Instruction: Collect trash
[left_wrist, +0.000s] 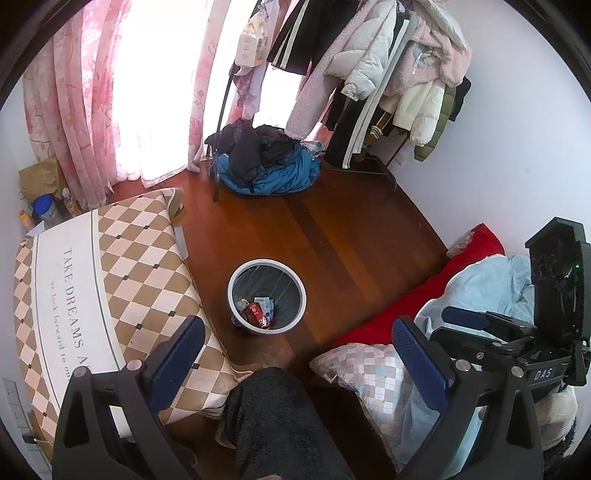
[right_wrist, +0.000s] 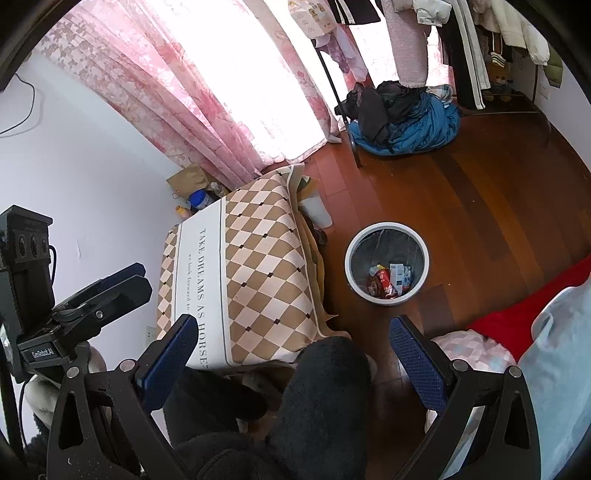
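Note:
A round white-rimmed trash bin (left_wrist: 266, 297) (right_wrist: 387, 263) stands on the wooden floor, lined with a dark bag. Inside lie a red wrapper (left_wrist: 255, 312) (right_wrist: 384, 282) and small cartons (right_wrist: 400, 275). My left gripper (left_wrist: 297, 363) hangs open well above the floor, nothing between its blue pads. My right gripper (right_wrist: 291, 360) is open too and holds nothing. The right gripper's body (left_wrist: 517, 332) shows at the right of the left wrist view, and the left gripper's body (right_wrist: 74, 302) at the left of the right wrist view.
A low table with a checkered cloth (left_wrist: 110, 288) (right_wrist: 251, 273) stands left of the bin. A bed with red sheet (left_wrist: 424, 291) and light blue blanket is on the right. Clothes pile (left_wrist: 266, 162) and a coat rack stand at the back. Black fuzzy trouser legs (right_wrist: 321, 398) of a person fill the foreground.

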